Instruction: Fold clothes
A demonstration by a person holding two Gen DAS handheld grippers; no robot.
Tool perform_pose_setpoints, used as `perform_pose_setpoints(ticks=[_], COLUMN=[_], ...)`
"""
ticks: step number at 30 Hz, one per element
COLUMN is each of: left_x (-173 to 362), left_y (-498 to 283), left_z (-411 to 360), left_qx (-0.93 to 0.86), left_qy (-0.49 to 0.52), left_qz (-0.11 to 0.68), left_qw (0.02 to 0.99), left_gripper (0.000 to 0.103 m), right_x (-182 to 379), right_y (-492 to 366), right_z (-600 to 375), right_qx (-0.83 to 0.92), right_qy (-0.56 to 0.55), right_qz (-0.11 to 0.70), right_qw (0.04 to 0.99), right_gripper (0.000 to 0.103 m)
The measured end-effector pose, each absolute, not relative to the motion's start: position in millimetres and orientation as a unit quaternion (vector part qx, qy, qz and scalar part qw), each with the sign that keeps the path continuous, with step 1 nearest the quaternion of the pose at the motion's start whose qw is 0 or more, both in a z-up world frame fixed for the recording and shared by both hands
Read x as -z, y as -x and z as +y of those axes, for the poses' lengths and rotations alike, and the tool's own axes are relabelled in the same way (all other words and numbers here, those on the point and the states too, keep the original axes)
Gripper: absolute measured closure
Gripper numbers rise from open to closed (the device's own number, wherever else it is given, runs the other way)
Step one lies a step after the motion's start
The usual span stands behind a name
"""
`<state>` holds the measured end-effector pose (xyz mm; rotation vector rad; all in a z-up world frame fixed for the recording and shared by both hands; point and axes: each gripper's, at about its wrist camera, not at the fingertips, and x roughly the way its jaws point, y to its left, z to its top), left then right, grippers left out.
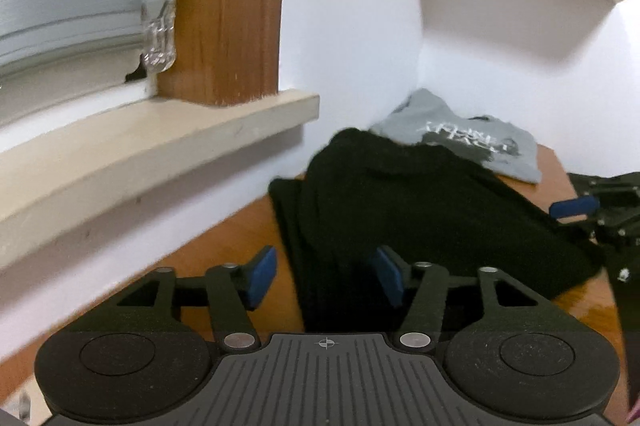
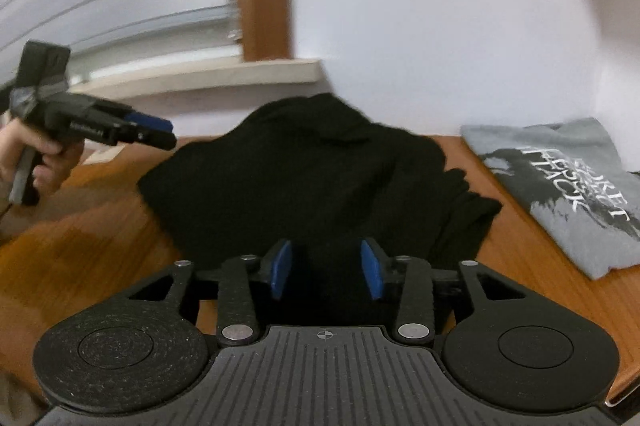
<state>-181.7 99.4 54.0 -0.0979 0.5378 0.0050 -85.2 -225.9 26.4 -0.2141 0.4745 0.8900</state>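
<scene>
Black garment (image 2: 304, 178) lies rumpled in a heap on the wooden bench (image 2: 80, 258), under the windowsill (image 1: 160, 130). Beside the heap, toward the corner wall, rests a folded grey T-shirt (image 2: 560, 186) printed with white lettering; only "HACK" reads clearly, the other words are blurred. The left gripper (image 1: 326, 278) and right gripper (image 2: 328, 270) both hover at the heap's near edge, blue pads spread wide apart, holding nothing.

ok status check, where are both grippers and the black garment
Left gripper open, right gripper open, both empty. Black garment heaped unfolded on wooden table. Folded grey t-shirt beside it, nothing blocking.
</scene>
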Motion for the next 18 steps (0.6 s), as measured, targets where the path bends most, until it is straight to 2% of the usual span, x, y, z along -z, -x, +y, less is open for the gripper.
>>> perform_pose_setpoints(ticks=[6, 9, 18], left_x=[-40, -38, -42], left_y=[200, 202, 196], left_z=[87, 78, 60], left_qx=[-0.001, -0.003, 0.005], left_qy=[0.154, 0.191, 0.224], left_qz=[0.289, 0.285, 0.269], left_qw=[0.945, 0.939, 0.937], left_gripper=[0.036, 0.032, 0.029], right_x=[-23, -21, -8], right_y=[105, 116, 124], right_z=[-220, -218, -216], right_qx=[-0.438, -0.444, -0.444], right_qy=[0.131, 0.145, 0.19], right_qz=[0.21, 0.201, 0.197], right_qw=[0.864, 0.861, 0.853], right_gripper=[0.06, 0.048, 0.048])
